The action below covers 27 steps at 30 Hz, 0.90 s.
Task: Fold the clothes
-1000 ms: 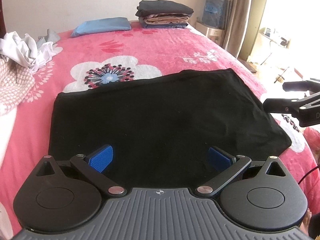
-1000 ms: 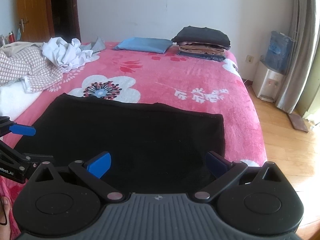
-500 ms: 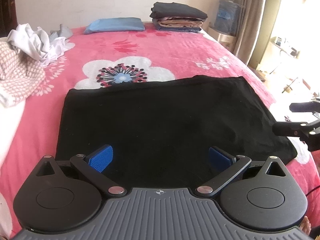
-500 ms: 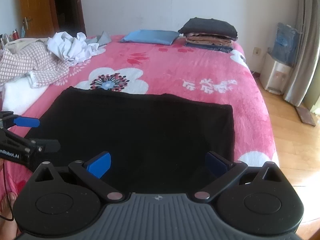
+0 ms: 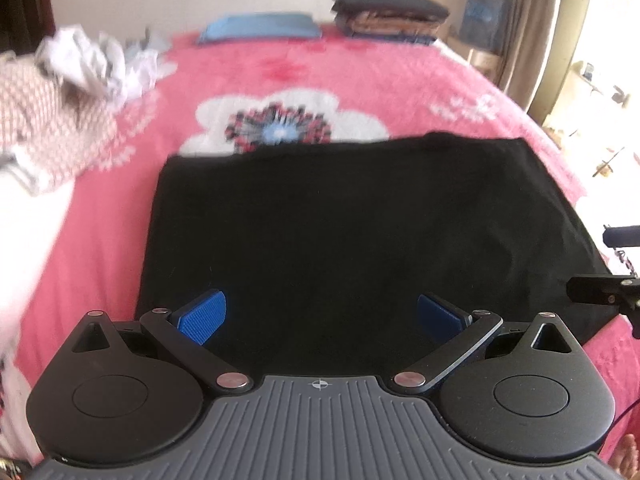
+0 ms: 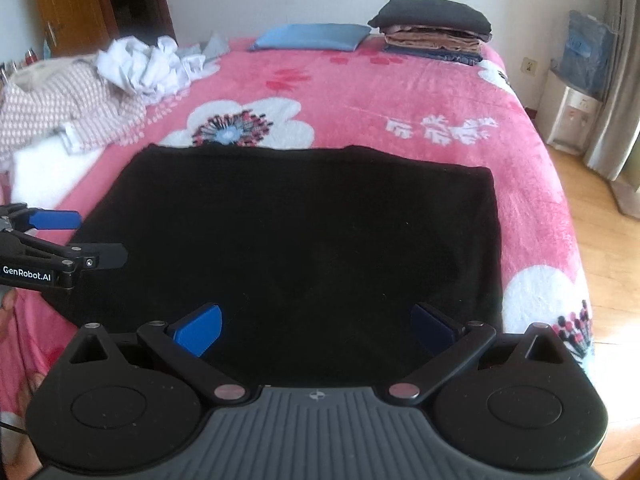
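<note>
The left gripper [image 5: 320, 316] and right gripper [image 6: 316, 324] both gape wide, holding nothing, above the near edge of a black garment [image 6: 296, 236]. The garment lies flat across the near part of a pink flowered bed [image 6: 360, 92]. A folded clothes stack [image 6: 432, 32] sits at the bed's far edge, and crumpled white laundry [image 6: 140, 64] lies near its far left corner.

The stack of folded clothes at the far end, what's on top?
A folded black garment tops the stack; tan and dark blue layers show beneath. Their count is unclear.
</note>
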Tool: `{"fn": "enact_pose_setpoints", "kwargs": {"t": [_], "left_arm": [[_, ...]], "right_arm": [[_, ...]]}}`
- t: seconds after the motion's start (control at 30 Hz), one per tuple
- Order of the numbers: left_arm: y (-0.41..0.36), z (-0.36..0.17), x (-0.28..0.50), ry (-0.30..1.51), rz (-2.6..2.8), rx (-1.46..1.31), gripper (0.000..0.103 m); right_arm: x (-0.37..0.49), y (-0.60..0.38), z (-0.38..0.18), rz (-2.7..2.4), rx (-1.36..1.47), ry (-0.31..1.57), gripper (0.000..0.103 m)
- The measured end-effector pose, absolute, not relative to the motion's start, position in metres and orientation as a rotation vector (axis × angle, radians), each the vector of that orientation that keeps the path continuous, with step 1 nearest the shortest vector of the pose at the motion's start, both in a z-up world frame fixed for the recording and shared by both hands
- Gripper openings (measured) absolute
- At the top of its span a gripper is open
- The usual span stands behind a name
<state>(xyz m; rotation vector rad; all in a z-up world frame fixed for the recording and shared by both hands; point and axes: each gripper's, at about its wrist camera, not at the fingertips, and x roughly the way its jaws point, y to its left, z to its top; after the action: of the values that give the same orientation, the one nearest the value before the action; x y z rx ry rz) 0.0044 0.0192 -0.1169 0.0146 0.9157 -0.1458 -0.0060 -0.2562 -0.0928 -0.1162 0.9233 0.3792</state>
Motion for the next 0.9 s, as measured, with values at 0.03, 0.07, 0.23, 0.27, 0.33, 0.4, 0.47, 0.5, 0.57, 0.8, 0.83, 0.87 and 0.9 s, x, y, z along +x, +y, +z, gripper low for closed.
{"fn": "enact_pose_setpoints", "kwargs": {"t": [0.03,0.07,0.23,0.27,0.33,0.4,0.47,0.5,0.57,0.8,0.83,0.87,0.9], "left_arm": [[0.020,-0.119,0.005,0.929,-0.140,0.011,0.103],[0.020,-0.120,0.006,0.940,-0.131,0.016,0.103],[0.018,-0.133,0.009,1.005,-0.057,0.082,0.103],[0.019,-0.136,0.010,1.021,-0.043,0.087,0.103],[0.021,-0.140,0.011,1.043,-0.021,0.092,0.103],[0.022,-0.144,0.012,1.060,-0.001,0.097,0.103],[0.022,-0.146,0.012,1.072,0.015,0.101,0.103],[0.022,-0.147,0.013,1.077,0.021,0.104,0.103],[0.021,-0.149,0.013,1.085,0.029,0.113,0.103],[0.019,-0.154,0.015,1.108,0.045,0.134,0.103],[0.019,-0.155,0.015,1.111,0.047,0.136,0.103],[0.018,-0.155,0.016,1.114,0.048,0.137,0.103],[0.017,-0.156,0.016,1.117,0.050,0.138,0.103]], "right_arm": [[-0.006,-0.255,-0.094,0.373,-0.128,0.926,0.103],[-0.006,-0.254,-0.096,0.366,-0.139,0.928,0.103],[-0.001,-0.250,-0.099,0.373,-0.151,0.941,0.103],[0.001,-0.249,-0.100,0.373,-0.161,0.940,0.103],[0.003,-0.246,-0.101,0.371,-0.176,0.943,0.103],[0.006,-0.245,-0.102,0.371,-0.174,0.948,0.103],[0.009,-0.245,-0.103,0.372,-0.163,0.954,0.103],[0.011,-0.245,-0.104,0.372,-0.159,0.956,0.103],[0.013,-0.245,-0.105,0.369,-0.157,0.956,0.103],[0.022,-0.246,-0.111,0.359,-0.157,0.969,0.103],[0.023,-0.246,-0.111,0.355,-0.159,0.969,0.103],[0.024,-0.245,-0.112,0.352,-0.161,0.969,0.103],[0.025,-0.245,-0.113,0.348,-0.163,0.969,0.103]]}}
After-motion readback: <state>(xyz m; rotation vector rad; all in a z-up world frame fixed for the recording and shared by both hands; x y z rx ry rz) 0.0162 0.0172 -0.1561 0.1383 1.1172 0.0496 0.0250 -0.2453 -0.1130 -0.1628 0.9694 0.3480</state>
